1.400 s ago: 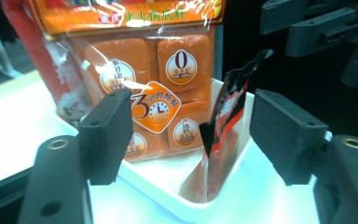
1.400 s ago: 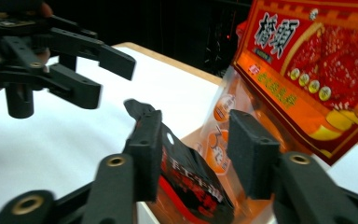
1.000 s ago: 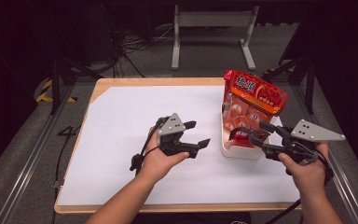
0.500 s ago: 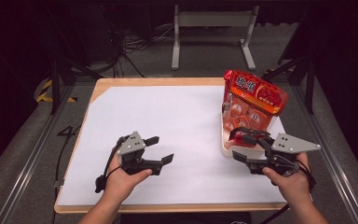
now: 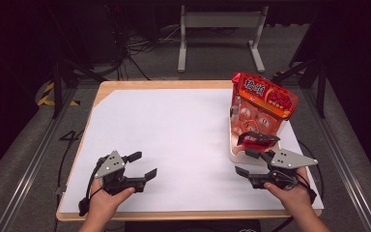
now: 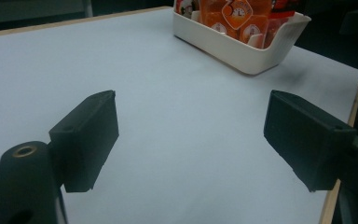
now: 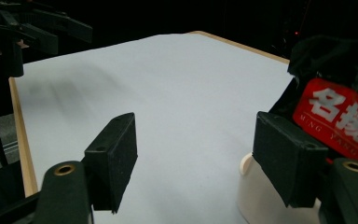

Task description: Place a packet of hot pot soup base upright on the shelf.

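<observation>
**Grippers wide and empty beside the snack bin**

Hands sit low over the near edge of the desk (image 5: pixel 174 125), which carries a white sheet on a wooden top. The left gripper (image 5: pixel 142 166) is at the near left corner area of the sheet, its fingers spread wide with bare white sheet between them; they have just been opening further, and nothing lies in the gap. In the left gripper view its fingers (image 6: pixel 86 140) frame the open desk, with the white bin (image 6: pixel 242 42) far ahead at the upper right.

The right gripper (image 5: pixel 244 162) is at the near right, just in front of the white bin (image 5: pixel 234 150), pointing left across the desk. Its fingers have also just been opening and hold nothing; in the right gripper view one finger (image 7: pixel 114 158) stands over the sheet, and the other is just beside the bin's pale rim (image 7: pixel 261 196). Whether that finger touches the bin cannot be told.

The white bin stands on the right side of the desk, toward its middle depth. Red-and-orange snack packets (image 5: pixel 263 101) stand upright in it, a tall one rising above the rim and leaning a little to the right. A red label with white characters (image 7: pixel 338 116) shows close to the right gripper.
</observation>
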Available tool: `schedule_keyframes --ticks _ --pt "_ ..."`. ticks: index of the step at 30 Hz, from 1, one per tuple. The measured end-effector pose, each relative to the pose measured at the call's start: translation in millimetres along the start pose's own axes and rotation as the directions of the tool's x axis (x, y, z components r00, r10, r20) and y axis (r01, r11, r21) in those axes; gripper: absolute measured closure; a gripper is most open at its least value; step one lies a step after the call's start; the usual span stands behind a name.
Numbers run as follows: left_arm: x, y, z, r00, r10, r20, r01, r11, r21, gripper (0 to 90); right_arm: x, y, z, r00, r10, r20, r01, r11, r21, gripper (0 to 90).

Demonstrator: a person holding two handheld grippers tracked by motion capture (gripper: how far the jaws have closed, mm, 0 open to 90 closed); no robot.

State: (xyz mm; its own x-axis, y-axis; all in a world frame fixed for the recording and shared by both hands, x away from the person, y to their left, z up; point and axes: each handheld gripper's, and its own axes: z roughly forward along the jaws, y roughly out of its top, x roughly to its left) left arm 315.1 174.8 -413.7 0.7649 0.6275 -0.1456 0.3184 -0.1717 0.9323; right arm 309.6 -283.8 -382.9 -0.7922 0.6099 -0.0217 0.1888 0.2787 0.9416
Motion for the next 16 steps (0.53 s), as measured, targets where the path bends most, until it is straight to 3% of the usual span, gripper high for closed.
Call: schedule_keyframes --ticks 3,6,16 --pt "9.0 -8.1 -0.5 0.9996 0.002 -0.028 -0.001 1.0 0.006 18.4 -2.2 -6.1 3.2 0.9999 -0.001 0.015 0.001 0.9999 0.012 31.0" --pt "14.3 -12.7 -1.5 0.9994 -0.028 -0.022 0.028 0.9996 0.003 18.6 -4.1 -10.2 3.8 0.9997 0.007 0.022 -0.007 0.9999 0.012 30.5" --pt "15.2 -19.4 -4.5 0.9991 -0.039 -0.017 0.04 0.9991 0.017 18.6 -1.8 -19.6 9.5 0.9996 -0.009 0.027 0.008 0.9998 0.021 29.3"
